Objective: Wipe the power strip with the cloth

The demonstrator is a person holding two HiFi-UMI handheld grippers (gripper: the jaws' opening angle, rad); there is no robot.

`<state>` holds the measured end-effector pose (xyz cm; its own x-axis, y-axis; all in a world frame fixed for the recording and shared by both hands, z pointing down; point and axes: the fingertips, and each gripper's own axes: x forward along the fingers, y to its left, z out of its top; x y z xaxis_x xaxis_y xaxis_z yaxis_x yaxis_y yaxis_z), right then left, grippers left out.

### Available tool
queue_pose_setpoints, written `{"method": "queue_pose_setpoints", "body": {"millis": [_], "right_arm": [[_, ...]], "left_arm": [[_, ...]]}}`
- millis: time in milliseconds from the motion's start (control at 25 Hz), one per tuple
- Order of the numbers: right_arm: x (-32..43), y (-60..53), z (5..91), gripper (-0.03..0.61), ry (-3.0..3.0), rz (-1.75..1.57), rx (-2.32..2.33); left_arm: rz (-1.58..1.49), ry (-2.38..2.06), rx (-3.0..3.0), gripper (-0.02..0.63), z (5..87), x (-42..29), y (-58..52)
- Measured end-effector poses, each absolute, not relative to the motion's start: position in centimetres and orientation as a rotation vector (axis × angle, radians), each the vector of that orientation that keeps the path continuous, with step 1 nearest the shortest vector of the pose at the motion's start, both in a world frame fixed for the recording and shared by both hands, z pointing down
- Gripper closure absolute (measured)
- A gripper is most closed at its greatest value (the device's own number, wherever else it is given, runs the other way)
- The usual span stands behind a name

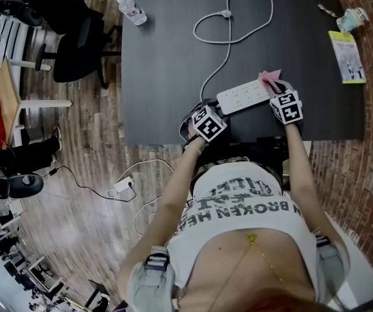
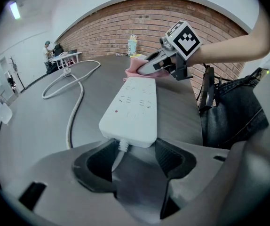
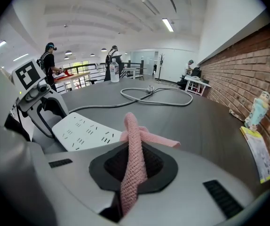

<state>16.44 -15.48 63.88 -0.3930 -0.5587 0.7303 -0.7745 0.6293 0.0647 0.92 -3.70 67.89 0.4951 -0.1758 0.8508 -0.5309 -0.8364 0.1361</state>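
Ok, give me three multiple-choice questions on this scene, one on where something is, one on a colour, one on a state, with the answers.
1. Where does the bottle stand on the table?
A) its far left corner
B) its near right corner
C) its middle

2. What colour is the cloth?
A) blue
B) pink
C) white

3. How is the right gripper?
A) open, empty
B) shut on the cloth
C) shut on the bottle

Answers:
1 A: the head view shows it at that corner.
2 B: it is pink in every view.
3 B: the right gripper view shows the cloth pinched between the jaws.
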Motion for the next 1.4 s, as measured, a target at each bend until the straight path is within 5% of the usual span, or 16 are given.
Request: {"method": "queue_pose_setpoints", "body": {"millis": [440,1000,1400], "right_arm": [[15.9,-15.3,63.0,0.561,-2.091,0.410,1.073],[1.4,-7.4,58.7,0.561,-2.440,0.320,0.531],[-1.3,-3.9,63.5,0.561,-2.301,0.200,0.321]], "left_arm": [[1.283,-0.589,2.362,0.360,68.0,0.9,-3.8],[1.287,-0.606,2.359,0.360,68.2,0.8,-3.9],[1.284,-0.613,2.362,0.360,68.3,0.8,-3.9]]}}
